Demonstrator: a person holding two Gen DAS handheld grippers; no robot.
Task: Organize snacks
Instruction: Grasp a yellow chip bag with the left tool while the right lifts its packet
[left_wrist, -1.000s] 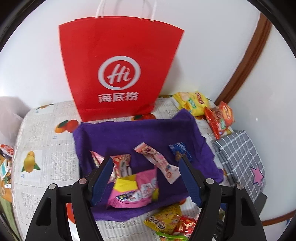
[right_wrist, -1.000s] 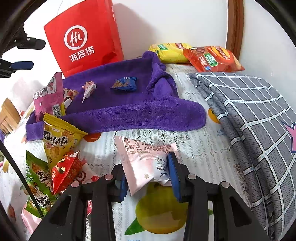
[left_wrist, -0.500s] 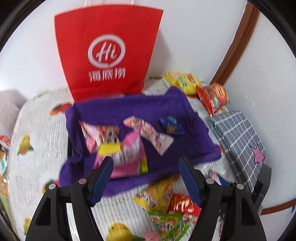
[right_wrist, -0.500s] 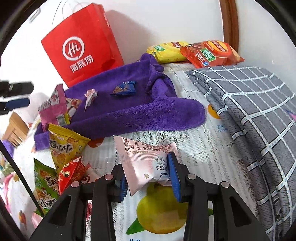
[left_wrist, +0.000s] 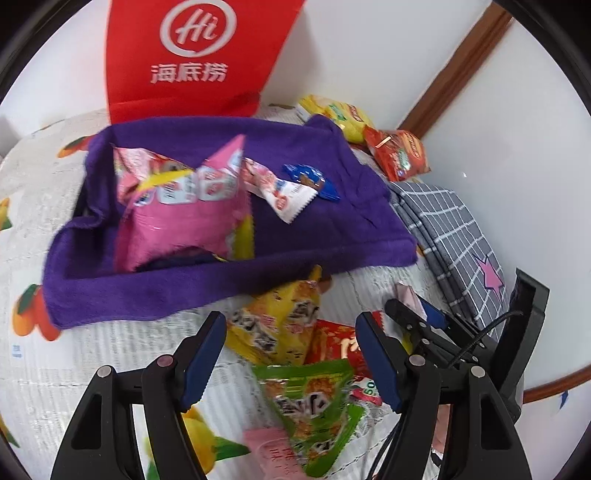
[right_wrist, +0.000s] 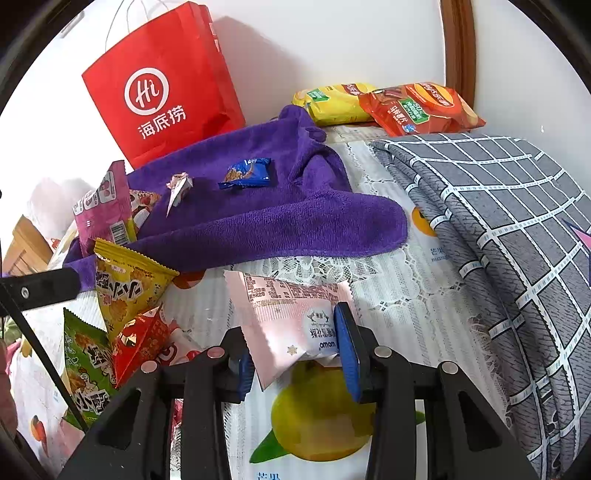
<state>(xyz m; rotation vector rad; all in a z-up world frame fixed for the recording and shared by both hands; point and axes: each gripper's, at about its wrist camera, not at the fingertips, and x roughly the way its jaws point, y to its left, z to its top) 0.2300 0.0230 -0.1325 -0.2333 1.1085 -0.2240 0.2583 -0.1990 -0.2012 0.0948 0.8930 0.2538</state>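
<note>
Low in the frame, the right tool (right_wrist: 295, 354) pinches a pale pink snack packet (right_wrist: 288, 317), while the left tool (left_wrist: 291, 362) hangs spread above a green crinkly snack bag (left_wrist: 314, 406).

Red paper bag (left_wrist: 192, 55) top cut off by frame edge. Pink bag (left_wrist: 184, 218) motion-blurred. Pale pink packet (right_wrist: 291, 314) hides gripper's left pad.

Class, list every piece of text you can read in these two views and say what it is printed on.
"Hi" and "海底捞": red paper bag.
"omom": pale pink packet between the right gripper fingers; its other print is too small.
Yellow packet, green packet, chip bags: too distorted to read.
</note>
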